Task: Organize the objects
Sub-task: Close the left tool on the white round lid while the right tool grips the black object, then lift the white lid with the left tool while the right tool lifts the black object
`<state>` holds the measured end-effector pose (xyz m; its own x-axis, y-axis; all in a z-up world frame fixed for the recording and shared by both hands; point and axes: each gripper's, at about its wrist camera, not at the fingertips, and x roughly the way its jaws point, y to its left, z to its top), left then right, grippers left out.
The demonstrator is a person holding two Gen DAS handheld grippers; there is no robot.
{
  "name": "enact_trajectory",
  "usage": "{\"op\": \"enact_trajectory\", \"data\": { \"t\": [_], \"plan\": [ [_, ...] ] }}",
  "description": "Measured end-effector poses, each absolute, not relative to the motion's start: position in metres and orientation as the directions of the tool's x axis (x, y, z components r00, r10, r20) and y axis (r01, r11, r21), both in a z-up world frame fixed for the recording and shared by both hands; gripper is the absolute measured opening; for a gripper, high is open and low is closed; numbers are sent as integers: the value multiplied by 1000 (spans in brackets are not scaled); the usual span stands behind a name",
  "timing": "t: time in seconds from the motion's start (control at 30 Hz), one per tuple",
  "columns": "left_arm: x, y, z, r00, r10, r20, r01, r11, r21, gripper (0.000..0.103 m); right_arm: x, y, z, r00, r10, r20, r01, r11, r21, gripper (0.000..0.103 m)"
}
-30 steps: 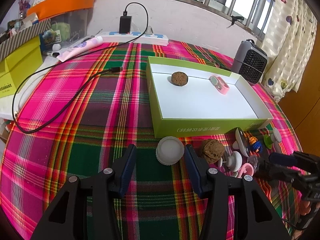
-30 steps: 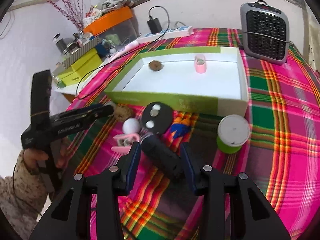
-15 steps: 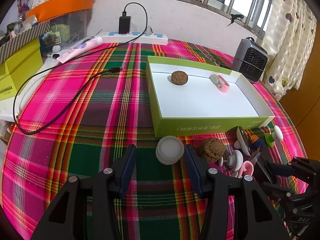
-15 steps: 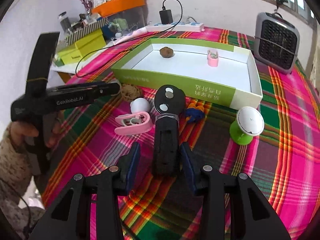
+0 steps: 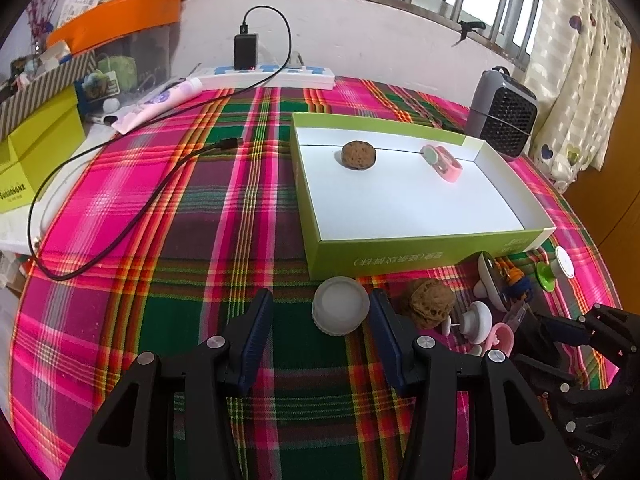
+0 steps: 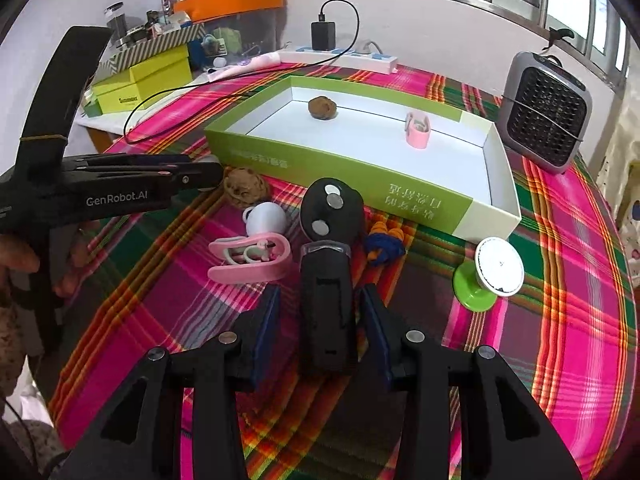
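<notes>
The left gripper [image 5: 320,320] has its fingers spread wide. A round white cap [image 5: 340,311] sits on the surface [image 5: 160,240] between them, closer to the right finger, and it is hard to tell if it touches. Just past the right finger lies a brown walnut [image 5: 430,307]. Beyond the fingertips stands the green box [image 5: 400,254] with its white inside. In it, far from the fingers, are another walnut [image 5: 359,155] and a pink clip [image 5: 442,163], well apart from each other.

The right gripper [image 6: 318,312] also has its fingers spread. A black tool [image 6: 328,280] lies between them, pointing away toward the box [image 6: 340,168]. There is a small gap on each side, so the fingers are not pinching it. The tool's round head carries three small silver discs. To the left of the fingers lie a pink clip [image 6: 250,258] and a small white knob [image 6: 266,218]. Farther left and ahead is the walnut [image 6: 245,190], next to the tip of the left gripper [image 6: 200,174], which a hand [image 6: 24,256] holds. Just right of the tool's head is a blue and orange toy [image 6: 385,240]. Farther right is a green and white spool [image 6: 490,276], tipped on its side.

A grey fan [image 6: 546,112] stands past the box on the right. A black cable [image 5: 120,184] snakes over the plaid cloth to the left of the box.
</notes>
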<state>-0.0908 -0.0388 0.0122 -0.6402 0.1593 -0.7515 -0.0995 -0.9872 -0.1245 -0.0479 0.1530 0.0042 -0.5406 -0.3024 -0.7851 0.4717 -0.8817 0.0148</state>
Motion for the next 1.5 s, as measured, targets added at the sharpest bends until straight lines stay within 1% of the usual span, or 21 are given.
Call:
{"op": "enact_trajectory", "data": {
  "t": [0.4,0.6,0.7,0.73,0.83,0.97,1.1,1.5],
  "plan": [
    [-92,-35,12,-642,128,-756,-93,-992,-89,47,-48,154,5,-553,-284,-783,441,-897,13,42],
    [-93,-38,12,-645,110,-757,-73,-994,-82,37,-48,154,5,-554,-283,-783,437,-899,16,42],
    [-93,-39,12,-646,104,-757,-66,-995,-80,32,-48,156,6,-558,-279,-782,427,-904,18,37],
    [-93,-39,12,-646,104,-756,-66,-995,-81,29,-48,156,6,-557,-282,-781,427,-904,21,36],
    [-93,-39,12,-646,99,-757,-63,-995,-76,26,-48,156,6,-557,-282,-781,427,-904,21,34],
    [-93,-39,12,-646,99,-757,-64,-995,-76,26,-49,157,6,-557,-282,-781,427,-904,22,34],
    [-93,-39,12,-646,100,-757,-64,-995,-76,26,-49,157,6,-557,-282,-781,427,-904,22,29],
    [-93,-40,12,-646,101,-757,-64,-995,-78,26,-49,157,6,-558,-282,-781,427,-904,21,28]
  ]
}}
